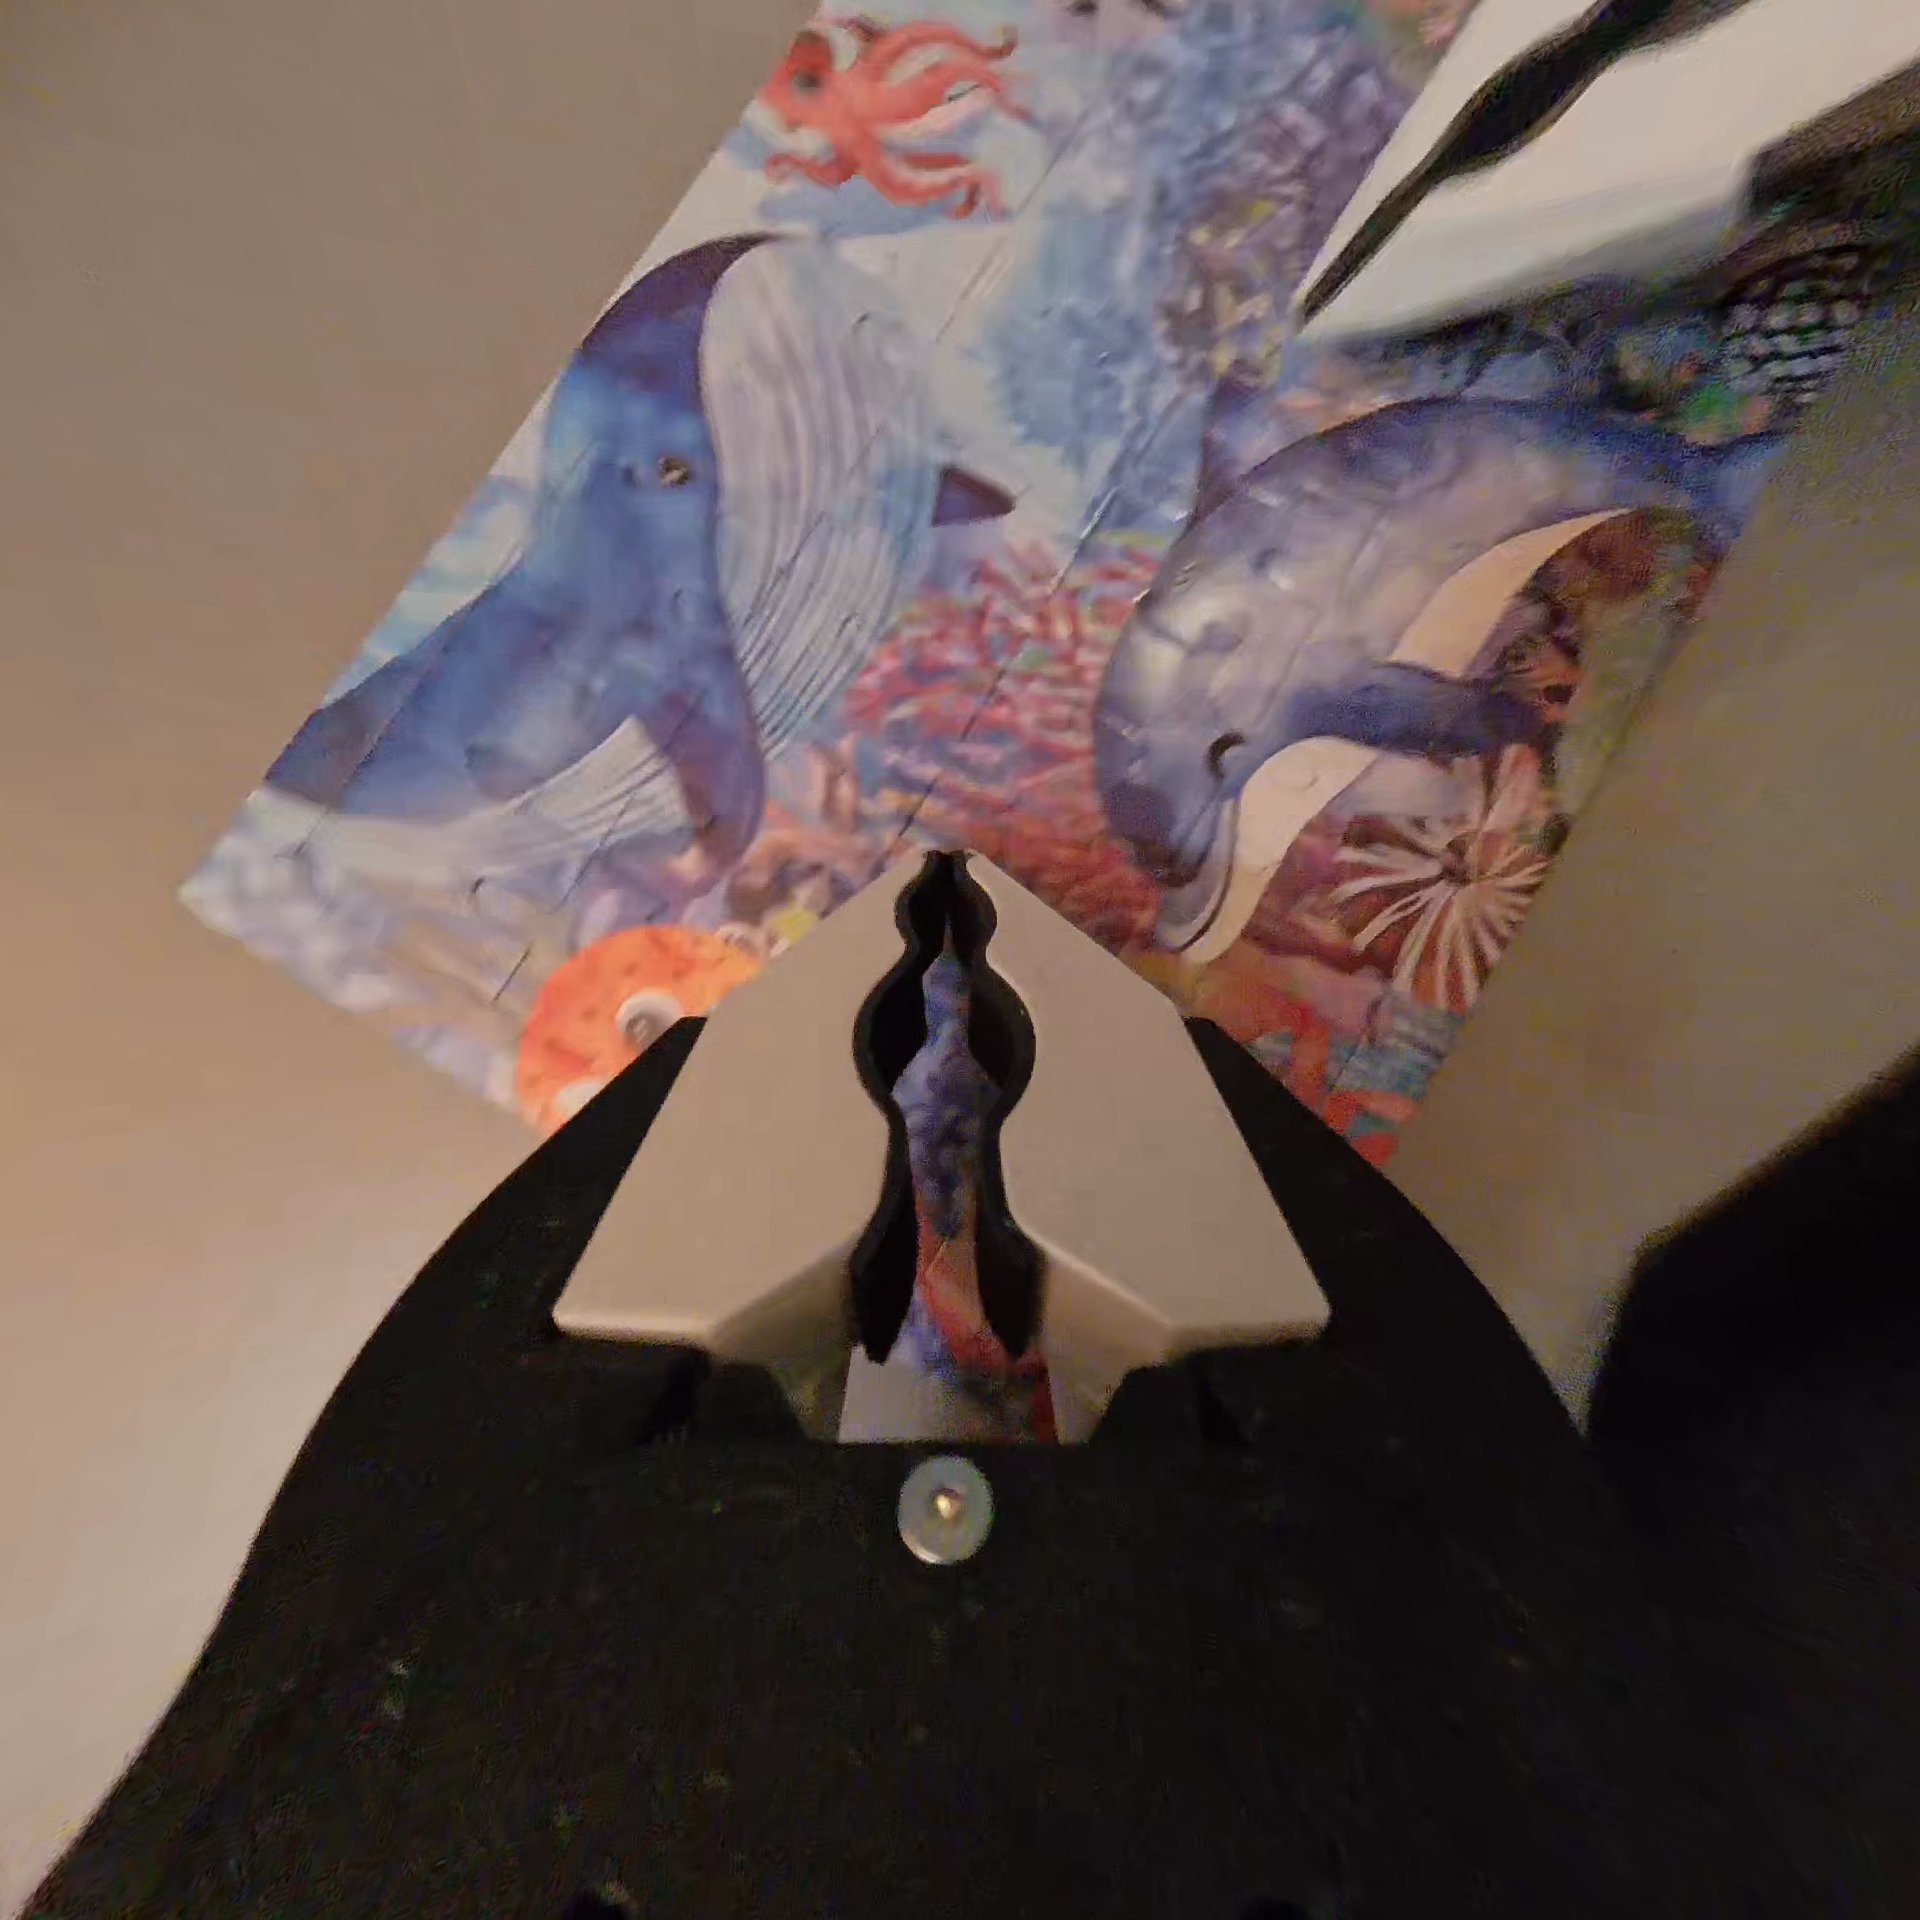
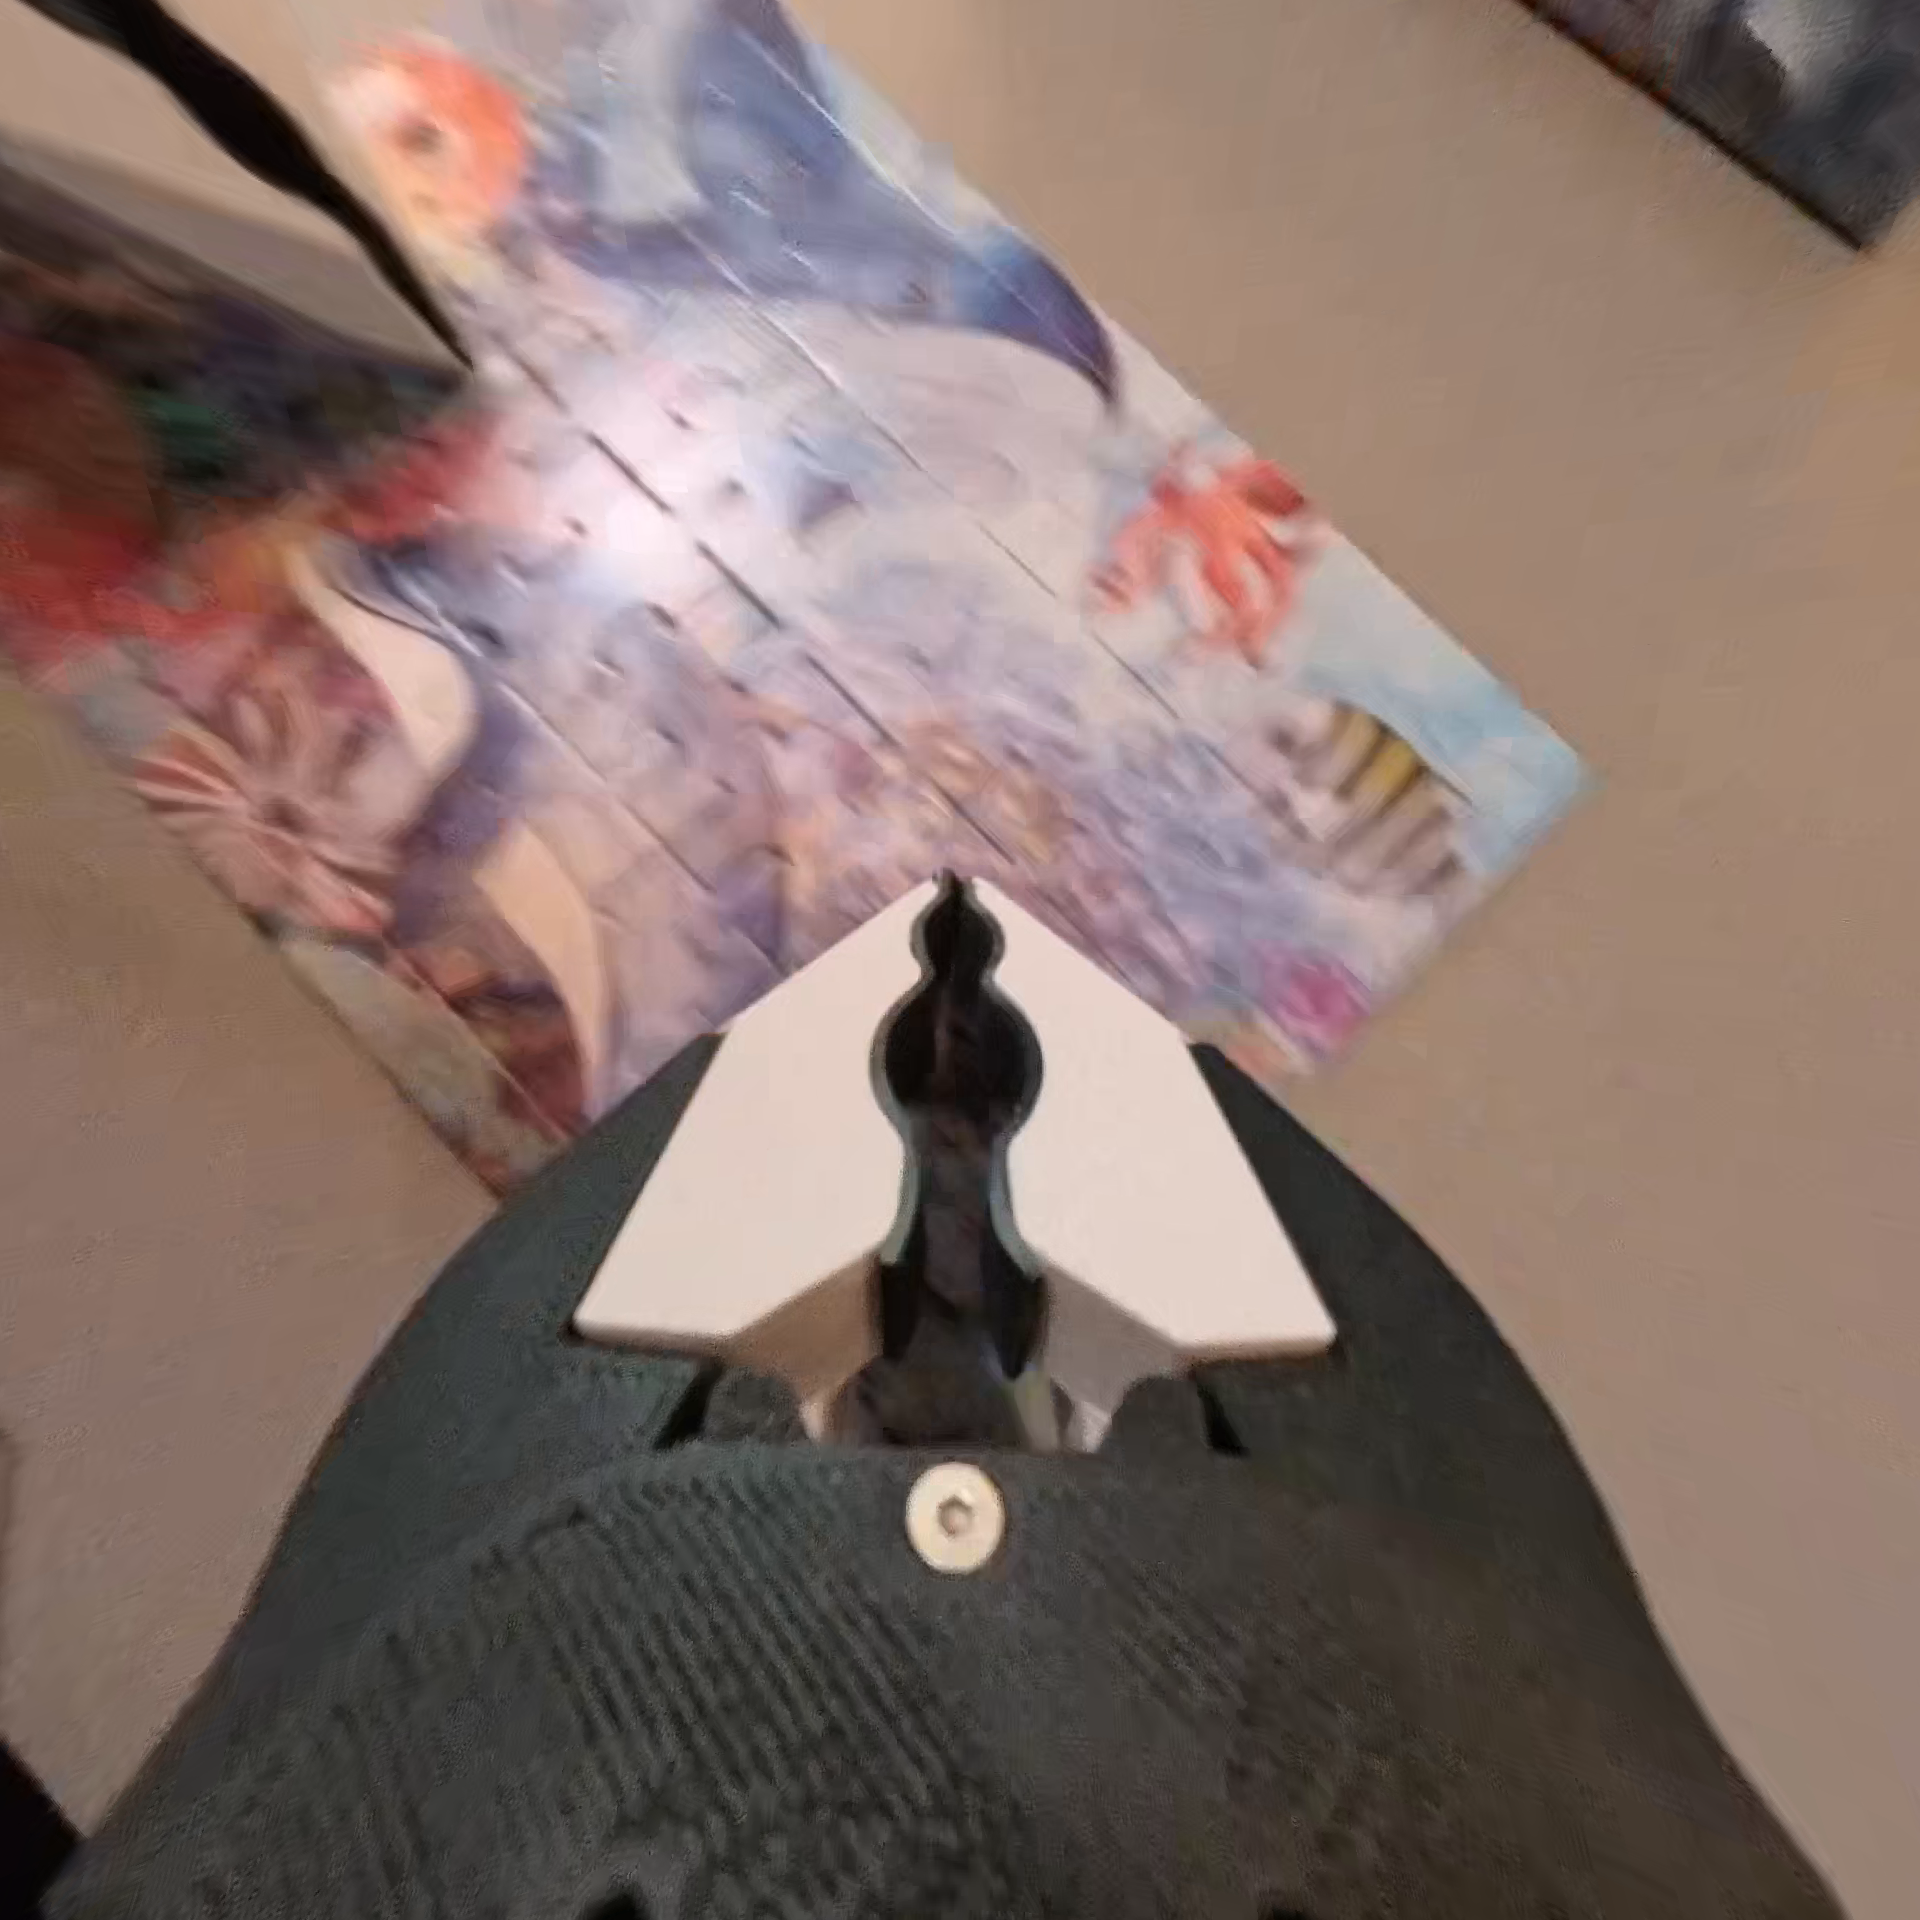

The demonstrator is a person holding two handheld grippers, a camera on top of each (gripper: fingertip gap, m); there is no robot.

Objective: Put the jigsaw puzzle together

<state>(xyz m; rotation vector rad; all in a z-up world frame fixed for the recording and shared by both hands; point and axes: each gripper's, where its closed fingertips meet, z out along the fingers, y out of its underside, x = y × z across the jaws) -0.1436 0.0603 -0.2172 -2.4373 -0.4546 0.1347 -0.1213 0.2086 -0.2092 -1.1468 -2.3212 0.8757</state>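
Observation:
The jigsaw puzzle lies flat on a beige table and shows a sea scene with a whale, a dolphin, an octopus and an orange fish. My left gripper is shut, with its tips over the puzzle's near edge between the whale and the dolphin. Only the puzzle's colours show through the slot between its jaws. My right gripper is shut over the puzzle, which is blurred in the right wrist view. The right gripper also shows at the top right of the left wrist view. The left gripper shows at the top left of the right wrist view.
The beige table runs all round the puzzle. A dark printed box or board lies at the far right edge of the right wrist view. A dark shape fills the lower right of the left wrist view.

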